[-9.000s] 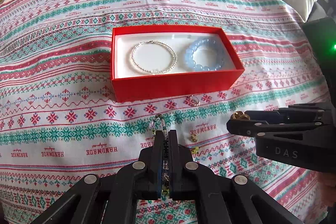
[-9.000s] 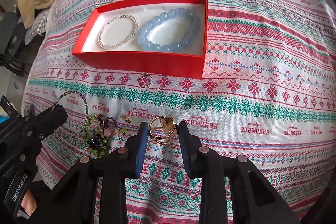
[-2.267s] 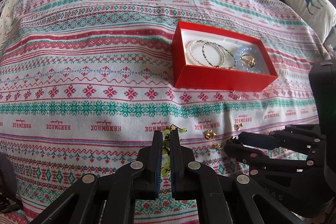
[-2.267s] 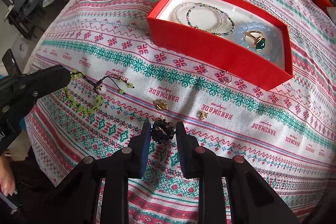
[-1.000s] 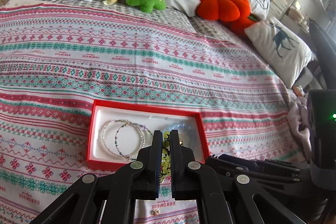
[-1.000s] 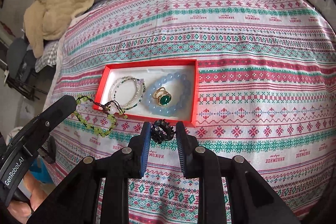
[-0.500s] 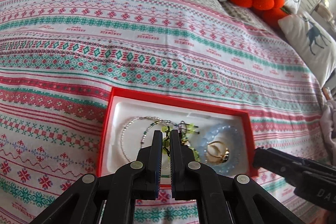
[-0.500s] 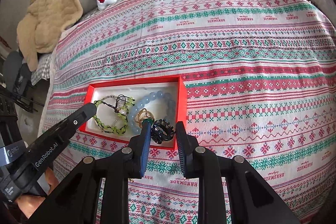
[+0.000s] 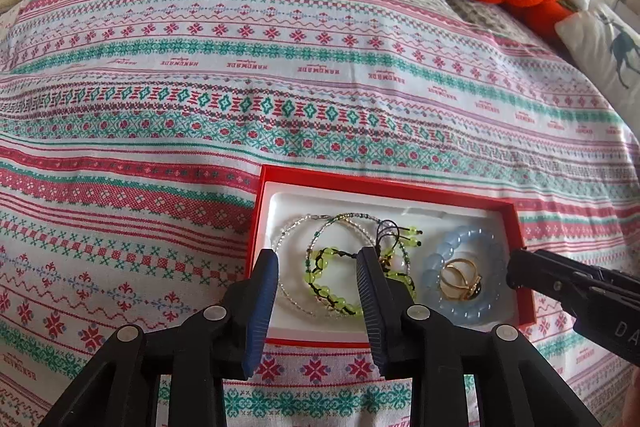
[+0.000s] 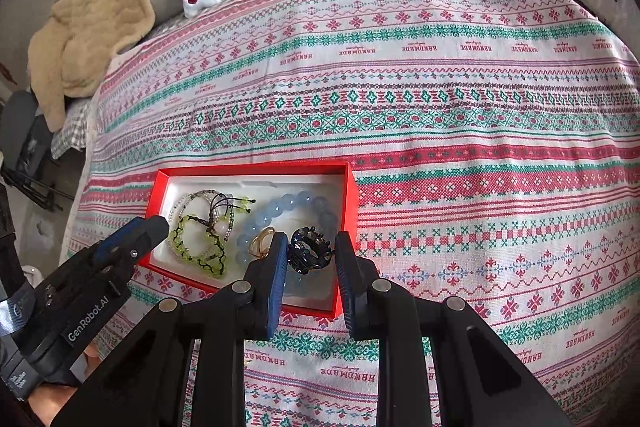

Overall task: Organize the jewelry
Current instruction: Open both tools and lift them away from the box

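Below your left gripper [image 9: 316, 267], whose fingers stand spread and empty, the green bead bracelet [image 9: 326, 285] lies in the red box [image 9: 384, 187], on the thin bracelets at its left half. The blue bead bracelet [image 9: 460, 267] with gold rings [image 9: 460, 279] sits right of it.

From the right wrist, your right gripper [image 10: 310, 253] hangs over the box's right end, the black ring [image 10: 310, 251] between its fingers; whether they pinch it, you cannot tell. Judging by this, the ring drops straight down, inside the near right corner.
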A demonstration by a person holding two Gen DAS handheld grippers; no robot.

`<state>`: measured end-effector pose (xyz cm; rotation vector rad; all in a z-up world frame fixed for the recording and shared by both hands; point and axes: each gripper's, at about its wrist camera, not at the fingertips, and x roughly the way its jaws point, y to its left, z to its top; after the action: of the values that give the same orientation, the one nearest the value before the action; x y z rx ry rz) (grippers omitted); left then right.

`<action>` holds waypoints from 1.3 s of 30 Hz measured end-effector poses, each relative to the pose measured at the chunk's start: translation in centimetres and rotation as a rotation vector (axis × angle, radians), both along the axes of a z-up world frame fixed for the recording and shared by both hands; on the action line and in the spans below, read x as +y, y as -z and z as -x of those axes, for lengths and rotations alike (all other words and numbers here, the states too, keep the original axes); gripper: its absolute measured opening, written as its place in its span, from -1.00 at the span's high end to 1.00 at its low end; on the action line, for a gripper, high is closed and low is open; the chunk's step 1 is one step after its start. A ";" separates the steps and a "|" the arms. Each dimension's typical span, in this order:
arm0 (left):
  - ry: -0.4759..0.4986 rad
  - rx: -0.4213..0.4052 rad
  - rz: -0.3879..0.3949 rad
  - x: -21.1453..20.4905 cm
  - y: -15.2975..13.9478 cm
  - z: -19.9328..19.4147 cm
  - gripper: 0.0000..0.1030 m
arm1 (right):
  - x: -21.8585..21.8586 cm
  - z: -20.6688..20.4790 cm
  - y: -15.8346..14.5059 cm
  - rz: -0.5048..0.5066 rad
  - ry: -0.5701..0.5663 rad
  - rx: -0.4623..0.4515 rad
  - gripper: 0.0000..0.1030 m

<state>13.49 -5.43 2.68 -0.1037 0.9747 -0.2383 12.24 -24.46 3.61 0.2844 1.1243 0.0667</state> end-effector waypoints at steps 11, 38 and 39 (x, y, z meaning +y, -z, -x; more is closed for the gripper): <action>0.056 0.015 -0.054 0.0 -0.2 1.9 -0.43 | 0.4 -0.2 -0.2 0.004 -0.040 -0.002 0.17; 0.174 0.069 -0.193 1.2 1.7 7.7 -0.57 | 0.5 8.5 -1.4 0.135 -0.084 0.044 -0.14; 0.177 0.069 -0.200 1.4 1.9 8.0 -0.57 | 0.5 8.8 -1.2 0.144 -0.088 0.049 -0.14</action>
<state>5.54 -4.03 0.83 0.1588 1.0720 -0.3002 3.45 -24.00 4.82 0.1082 1.1843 0.0569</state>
